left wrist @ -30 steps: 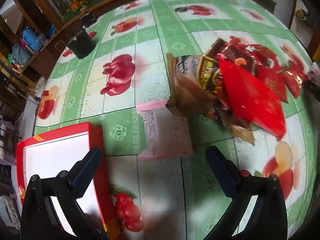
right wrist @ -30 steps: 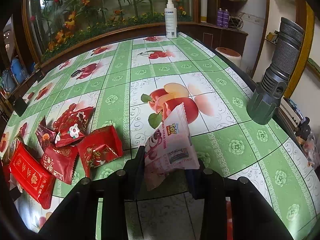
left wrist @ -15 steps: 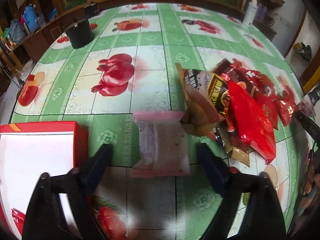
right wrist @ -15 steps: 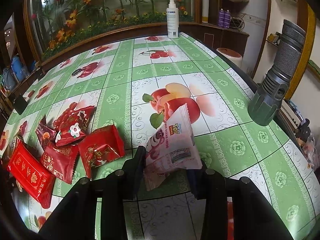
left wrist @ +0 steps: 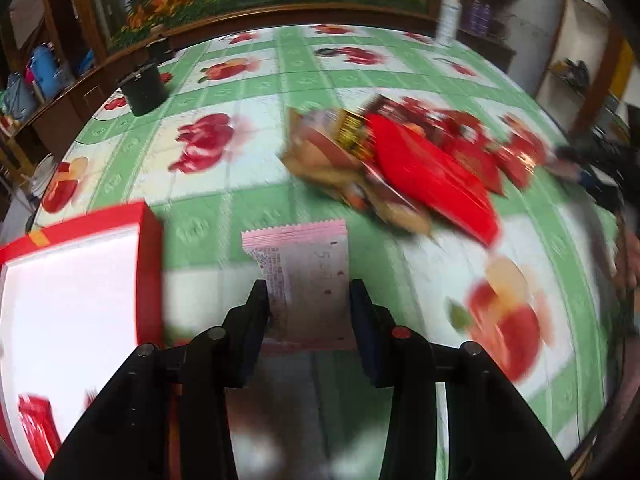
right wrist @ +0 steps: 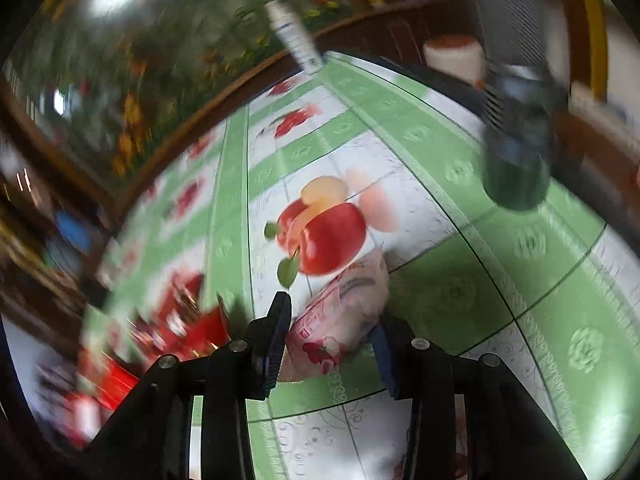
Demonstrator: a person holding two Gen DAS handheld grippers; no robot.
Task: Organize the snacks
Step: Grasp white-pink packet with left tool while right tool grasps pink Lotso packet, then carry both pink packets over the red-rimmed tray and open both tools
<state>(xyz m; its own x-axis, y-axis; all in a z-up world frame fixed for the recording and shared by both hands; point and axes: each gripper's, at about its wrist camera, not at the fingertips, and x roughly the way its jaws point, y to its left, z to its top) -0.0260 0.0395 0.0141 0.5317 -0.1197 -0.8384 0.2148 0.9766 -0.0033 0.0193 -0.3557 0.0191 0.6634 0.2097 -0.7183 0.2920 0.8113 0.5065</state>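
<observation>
My left hand-held gripper (left wrist: 307,300) is closing its jaws on a pink snack packet (left wrist: 303,276), which sits between the 2 fingers with both pads at its long edges. The packet's crimped far end points away from me over the green-and-white fruit-print counter (left wrist: 248,92). Just to its left is a red box (left wrist: 151,272) with a white inside, and a small red packet (left wrist: 34,428) lies in the near corner of that box. Farther off to the right sits a heap of snacks (left wrist: 404,160): brown bags at its left, red packets and 1 long red pouch at its right (all of it blurred, so I cannot read any labels). A black pot (left wrist: 143,88) stands far left on the counter, and a white bottle (left wrist: 448,16) stands at the far edge.

My right hand-held gripper (right wrist: 330,334) has its jaws narrow and holds a second pink packet (right wrist: 340,316), puffy and tilted, with red print on its near end. It hangs over a green square of the counter, just near of a printed apple. Red packets (right wrist: 176,320) smear across the left of that view, and a dark green cylinder (right wrist: 516,164) stands at the far right of the counter.
</observation>
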